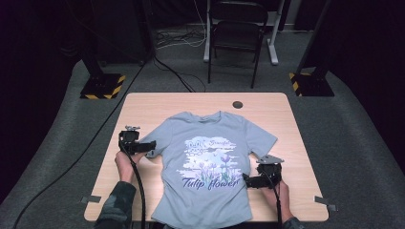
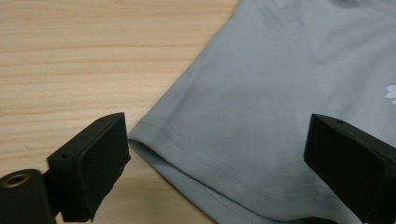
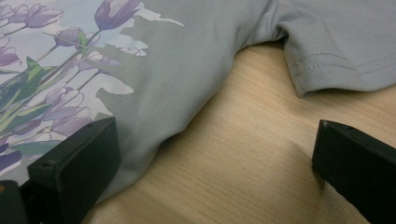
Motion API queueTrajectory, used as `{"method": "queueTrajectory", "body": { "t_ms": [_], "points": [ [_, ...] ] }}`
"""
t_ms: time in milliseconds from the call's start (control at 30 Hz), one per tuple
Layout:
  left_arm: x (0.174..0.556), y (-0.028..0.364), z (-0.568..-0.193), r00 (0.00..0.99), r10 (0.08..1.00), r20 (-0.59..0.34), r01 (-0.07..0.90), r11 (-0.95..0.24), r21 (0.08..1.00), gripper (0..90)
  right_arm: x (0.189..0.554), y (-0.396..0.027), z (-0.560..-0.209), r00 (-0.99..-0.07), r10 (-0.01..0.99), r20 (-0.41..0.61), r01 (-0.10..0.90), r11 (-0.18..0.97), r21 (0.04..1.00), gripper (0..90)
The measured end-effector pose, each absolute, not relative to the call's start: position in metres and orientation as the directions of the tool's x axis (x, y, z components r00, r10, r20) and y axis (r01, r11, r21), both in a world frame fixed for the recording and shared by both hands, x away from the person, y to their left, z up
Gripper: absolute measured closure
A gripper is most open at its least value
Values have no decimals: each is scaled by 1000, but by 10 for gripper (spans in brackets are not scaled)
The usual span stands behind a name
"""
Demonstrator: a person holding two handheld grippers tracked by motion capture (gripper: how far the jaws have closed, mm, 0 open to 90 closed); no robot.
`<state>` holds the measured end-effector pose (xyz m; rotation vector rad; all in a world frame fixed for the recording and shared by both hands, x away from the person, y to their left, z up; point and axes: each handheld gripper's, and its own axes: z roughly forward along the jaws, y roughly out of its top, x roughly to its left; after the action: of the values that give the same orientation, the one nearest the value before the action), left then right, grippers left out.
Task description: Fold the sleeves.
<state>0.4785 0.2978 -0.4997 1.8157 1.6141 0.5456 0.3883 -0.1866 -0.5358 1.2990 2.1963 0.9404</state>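
Centrally, a grey short-sleeved T-shirt [image 1: 210, 162] is lying flat and face up on the light wooden table [image 1: 286, 119], its collar pointing toward the far edge and its hem reaching the near edge. A print of purple tulips under the words "Tulip flower" [image 1: 208, 183] is covering the chest.

At the shirt's left sleeve [image 1: 149, 143], the left gripper [image 1: 152, 147] is hovering, held in the person's left hand [image 1: 125, 162], with its black cable trailing back along the forearm. In the left gripper view, its jaws are standing wide apart and released, one over bare wood, the other over fabric, with the stitched sleeve hem [image 2: 205, 168] lying between them; neither pad is pressing on the cloth.

At the shirt's right side seam [image 1: 244, 177], below the right sleeve [image 1: 260, 138], the right gripper [image 1: 247, 180] is resting low, held in the person's right hand [image 1: 282, 193] and carrying a grey three-cornered plate on top. In the right gripper view, its jaws are likewise gaping and released: one is sitting over the printed tulips [image 3: 56, 93] at the shirt's edge, the other over bare table, and the right sleeve's hem [image 3: 336, 65] is lying farther off, apart from both.

Beyond the table, a black folding chair [image 1: 237, 33] is standing on the grey floor.
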Motion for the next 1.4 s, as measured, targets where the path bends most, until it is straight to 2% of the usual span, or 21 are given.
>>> {"method": "queueTrajectory", "body": {
  "t_ms": [233, 533, 800, 1133, 1400],
  "points": [
    [485, 306, -507, 125, 987, -106, 731, -19, 682, 262, 388, -187, -536, -476, 879, -14, 596, 335, 730, 1],
    [489, 314, -516, 81, 991, -111, 736, 16, 676, 381, 388, -187, -536, -477, 879, -14, 596, 335, 730, 1],
    [489, 315, -518, 63, 995, -75, 725, 6, 688, 518, 389, -187, -536, -478, 878, -14, 596, 336, 730, 1],
    [488, 312, -516, 88, 994, -70, 717, -15, 697, 739, 388, -187, -536, -478, 878, -13, 596, 335, 730, 1],
    [485, 306, -506, 117, 990, -72, 691, -29, 722, 822, 388, -186, -536, -477, 879, -14, 596, 335, 730, 1]
  ]
}}
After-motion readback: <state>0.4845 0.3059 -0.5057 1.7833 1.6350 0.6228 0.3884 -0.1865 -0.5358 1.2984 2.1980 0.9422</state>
